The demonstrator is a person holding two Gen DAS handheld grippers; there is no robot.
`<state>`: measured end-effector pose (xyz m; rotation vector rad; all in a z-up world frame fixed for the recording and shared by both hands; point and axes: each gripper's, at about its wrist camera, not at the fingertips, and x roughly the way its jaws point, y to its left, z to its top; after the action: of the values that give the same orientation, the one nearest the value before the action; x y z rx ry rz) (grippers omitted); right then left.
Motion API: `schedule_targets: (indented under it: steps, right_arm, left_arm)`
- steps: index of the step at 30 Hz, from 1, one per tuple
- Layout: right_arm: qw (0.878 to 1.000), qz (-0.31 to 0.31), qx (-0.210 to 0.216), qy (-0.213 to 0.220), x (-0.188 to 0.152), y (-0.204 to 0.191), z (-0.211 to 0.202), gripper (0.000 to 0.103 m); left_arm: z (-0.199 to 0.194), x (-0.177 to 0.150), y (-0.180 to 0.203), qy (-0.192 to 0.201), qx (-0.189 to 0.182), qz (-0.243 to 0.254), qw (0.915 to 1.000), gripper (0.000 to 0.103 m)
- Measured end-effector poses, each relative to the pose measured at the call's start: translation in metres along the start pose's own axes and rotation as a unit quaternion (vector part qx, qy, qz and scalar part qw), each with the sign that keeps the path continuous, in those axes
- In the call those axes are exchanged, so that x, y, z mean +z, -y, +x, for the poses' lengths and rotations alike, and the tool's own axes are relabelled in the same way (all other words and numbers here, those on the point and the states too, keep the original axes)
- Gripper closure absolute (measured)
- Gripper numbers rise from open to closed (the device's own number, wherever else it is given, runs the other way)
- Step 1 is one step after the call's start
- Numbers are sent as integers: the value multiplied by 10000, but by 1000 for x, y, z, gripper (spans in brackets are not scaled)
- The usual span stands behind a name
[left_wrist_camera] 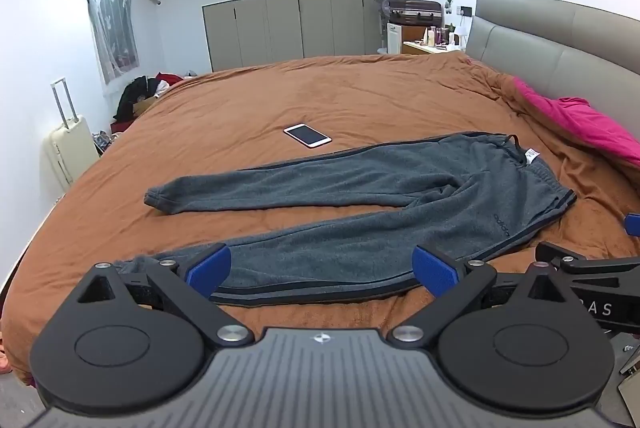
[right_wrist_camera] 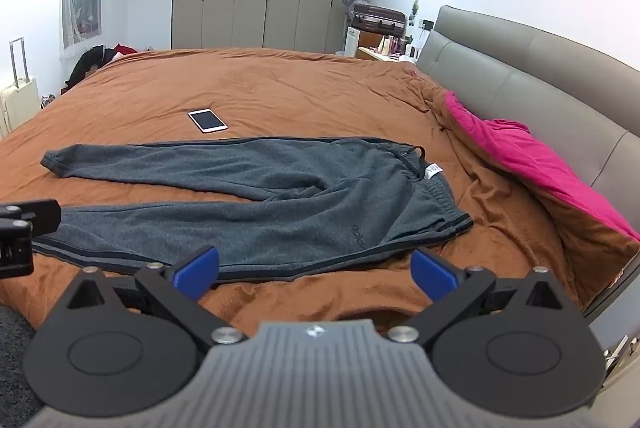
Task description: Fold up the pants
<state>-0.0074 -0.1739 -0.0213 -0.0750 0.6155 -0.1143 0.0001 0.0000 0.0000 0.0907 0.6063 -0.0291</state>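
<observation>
Left hand-held gripper (left_wrist_camera: 322,270): I see its blue fingers spread wide, nothing between them, held level and low.
Right hand-held gripper (right_wrist_camera: 316,270): mine here is equally wide apart, empty, just beside the left.

White phone (left_wrist_camera: 307,135) lies on brown bedspread (left_wrist_camera: 360,88).

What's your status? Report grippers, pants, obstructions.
Left gripper open, right gripper open, both empty. Pants flat on bed, legs apart, unfolded. Phone beyond far leg, clear of them.
</observation>
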Motion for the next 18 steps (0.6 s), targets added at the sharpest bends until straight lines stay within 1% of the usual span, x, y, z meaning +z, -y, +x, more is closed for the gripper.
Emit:
schedule_targets:
  steps: [7,11,17,18]
  right_arm:
    - [10000,5,23,-44,0,0,0,5]
    - [10000,22,33,-38,-1,2,3,5]
    - [10000,-7,47,-44,0,1,-3,5]
    - [10000,-12,63,-49,-1,0,2,5]
  left_arm:
    - [2,1,-3,-37,50,14,10000,0]
    - [6,-1,-4,-43,37,32,10000,0]
    - [6,-4,-2,-44,17,55,10000,0]
    - [6,-4,-2,-53,19,55,10000,0]
